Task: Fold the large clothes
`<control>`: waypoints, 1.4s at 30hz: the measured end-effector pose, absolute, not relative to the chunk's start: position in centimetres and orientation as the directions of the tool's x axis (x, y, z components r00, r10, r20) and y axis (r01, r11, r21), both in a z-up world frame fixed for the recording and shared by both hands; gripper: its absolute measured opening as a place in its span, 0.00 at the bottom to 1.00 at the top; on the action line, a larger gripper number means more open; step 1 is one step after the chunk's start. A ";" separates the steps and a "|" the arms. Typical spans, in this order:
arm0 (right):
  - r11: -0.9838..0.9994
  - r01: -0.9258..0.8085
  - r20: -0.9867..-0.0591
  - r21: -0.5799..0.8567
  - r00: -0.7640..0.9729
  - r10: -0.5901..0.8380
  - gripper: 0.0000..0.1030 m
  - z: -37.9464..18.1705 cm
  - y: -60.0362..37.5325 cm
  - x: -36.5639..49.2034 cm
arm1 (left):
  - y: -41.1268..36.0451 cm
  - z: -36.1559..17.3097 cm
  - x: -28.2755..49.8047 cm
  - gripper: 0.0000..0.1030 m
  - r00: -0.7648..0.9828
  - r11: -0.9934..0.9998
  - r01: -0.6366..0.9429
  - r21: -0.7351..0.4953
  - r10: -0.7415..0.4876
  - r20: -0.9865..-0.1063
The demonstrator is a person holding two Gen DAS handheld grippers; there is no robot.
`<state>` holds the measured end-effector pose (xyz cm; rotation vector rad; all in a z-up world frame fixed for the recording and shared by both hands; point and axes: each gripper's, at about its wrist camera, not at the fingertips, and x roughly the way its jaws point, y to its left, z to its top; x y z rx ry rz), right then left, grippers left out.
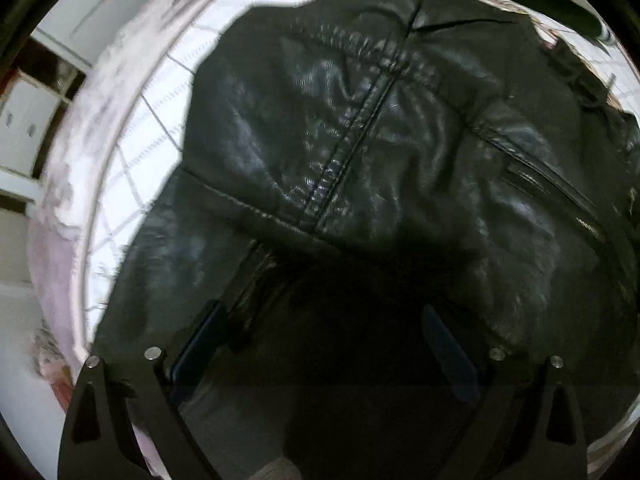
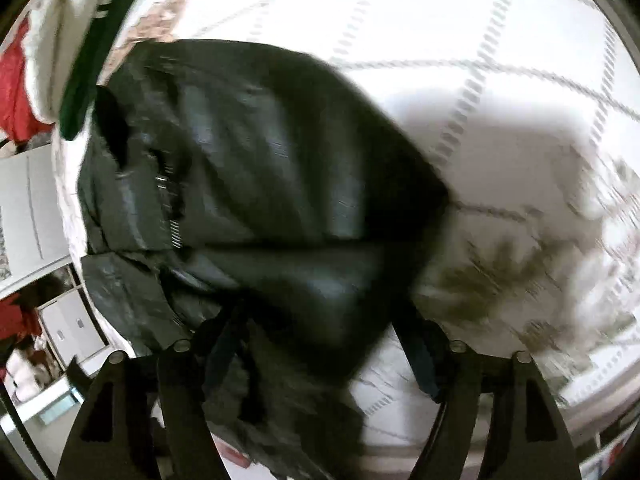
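Observation:
A black leather jacket [image 1: 360, 152] lies spread on a white bed cover with grey grid lines [image 1: 156, 120]. My left gripper [image 1: 324, 320] is open just above the jacket's near edge, with nothing between its fingers. In the right wrist view the same jacket [image 2: 248, 184] lies bunched on the bed cover [image 2: 480, 80], blurred by motion. My right gripper [image 2: 320, 340] is open, and the jacket's near part lies between and under its fingers. I cannot tell whether the fingers touch it.
A green and white garment [image 2: 92, 52] and something red [image 2: 16, 80] lie at the bed's far left. White cabinets [image 1: 24, 128] stand beyond the bed edge. A leaf print [image 2: 500, 272] marks the cover at right.

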<state>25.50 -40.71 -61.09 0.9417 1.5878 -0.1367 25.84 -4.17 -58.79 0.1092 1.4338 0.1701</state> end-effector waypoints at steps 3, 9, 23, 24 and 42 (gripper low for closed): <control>0.655 0.621 -0.866 0.430 0.079 0.494 0.26 -60.6 -38.9 26.4 | -3.8 -59.0 27.1 1.00 0.153 0.985 -0.043 0.165 0.170 -0.973; 0.540 0.688 -0.793 0.484 0.084 0.604 0.19 -60.7 -36.8 24.3 | -3.8 -58.7 27.6 1.00 0.195 0.978 0.016 0.207 0.200 -0.960; 0.821 0.467 -0.878 0.328 -0.169 0.447 0.69 -57.7 -36.8 20.3 | -13.6 -52.3 6.3 1.00 0.273 0.832 0.304 0.464 0.390 -0.879; 0.837 0.448 -0.886 0.313 -0.181 0.428 0.69 -57.6 -36.6 20.3 | -14.8 -53.0 4.9 1.00 0.282 0.802 0.342 0.489 0.409 -0.868; 0.878 0.389 -0.919 0.277 -0.161 0.361 0.69 -58.8 -39.1 17.9 | -21.0 -57.5 -2.2 0.99 0.455 0.552 0.539 0.637 0.445 -0.771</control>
